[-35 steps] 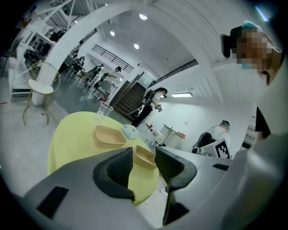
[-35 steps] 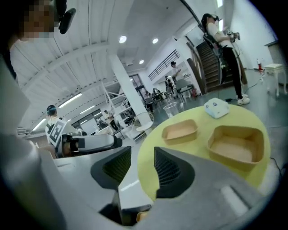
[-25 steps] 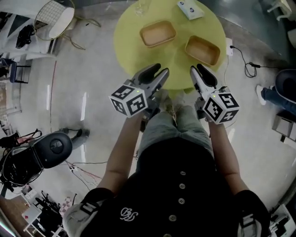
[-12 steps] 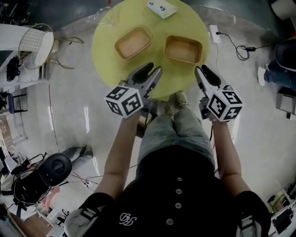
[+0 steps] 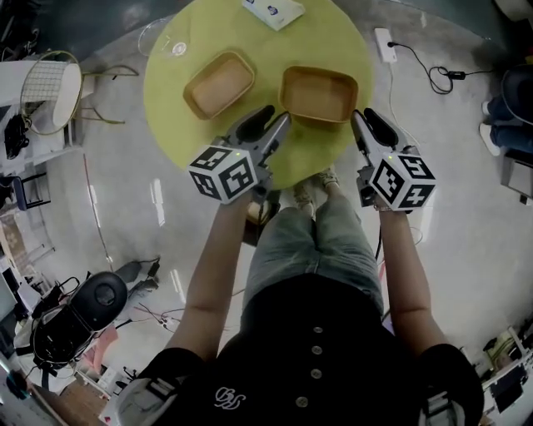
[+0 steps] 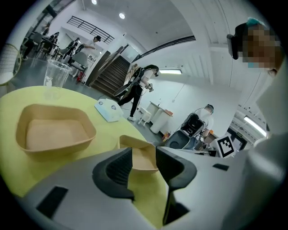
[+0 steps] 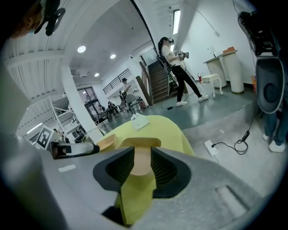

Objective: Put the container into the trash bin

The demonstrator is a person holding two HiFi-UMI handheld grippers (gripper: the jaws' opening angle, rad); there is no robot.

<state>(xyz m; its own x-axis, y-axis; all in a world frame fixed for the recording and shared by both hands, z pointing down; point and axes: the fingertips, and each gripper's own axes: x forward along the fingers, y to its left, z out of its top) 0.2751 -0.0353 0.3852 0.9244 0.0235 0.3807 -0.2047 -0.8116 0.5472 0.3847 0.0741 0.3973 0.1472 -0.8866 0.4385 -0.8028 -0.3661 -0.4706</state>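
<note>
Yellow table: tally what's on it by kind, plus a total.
tan containers: 2
clear plastic cup: 1
white flat pack: 1
Total: 4
</note>
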